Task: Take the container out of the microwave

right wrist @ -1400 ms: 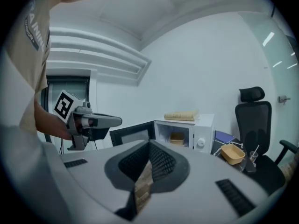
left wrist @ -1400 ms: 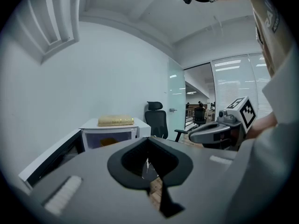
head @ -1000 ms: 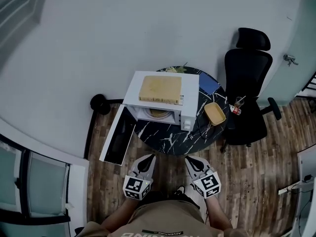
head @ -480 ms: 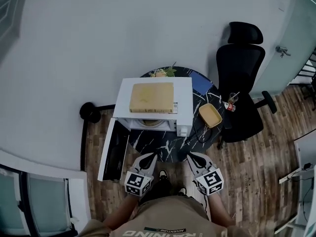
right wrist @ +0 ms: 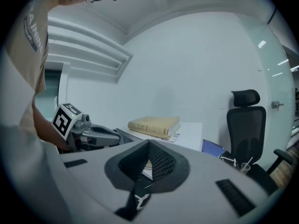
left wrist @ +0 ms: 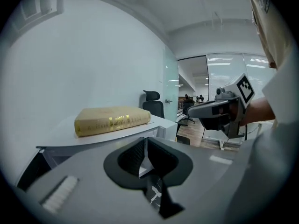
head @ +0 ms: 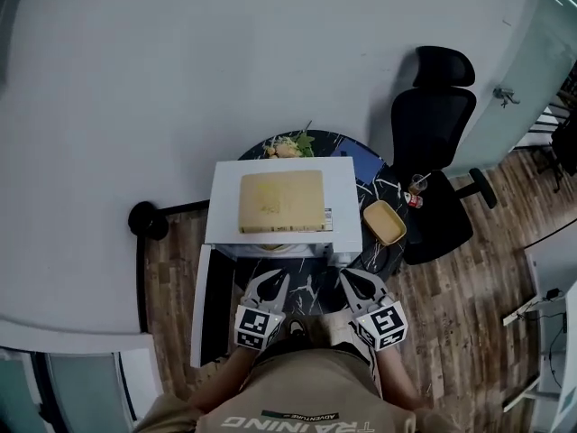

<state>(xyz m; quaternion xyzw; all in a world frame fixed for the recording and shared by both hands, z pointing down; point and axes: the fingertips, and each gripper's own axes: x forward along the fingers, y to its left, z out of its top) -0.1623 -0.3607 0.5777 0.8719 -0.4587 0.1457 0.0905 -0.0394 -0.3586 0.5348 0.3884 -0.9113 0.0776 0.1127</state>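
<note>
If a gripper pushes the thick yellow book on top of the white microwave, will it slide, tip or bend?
The thick yellow book lies flat on its broad side, so it would probably slide, not tip. Its thickness suggests it is stiff and fairly heavy. The white microwave top looks smooth, so it may slide easily.

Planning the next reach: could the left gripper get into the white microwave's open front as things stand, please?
Probably yes: the door of the white microwave hangs open leftward, and only black marble tabletop lies between the left gripper and the opening. The gripper's jaws are together.
</note>
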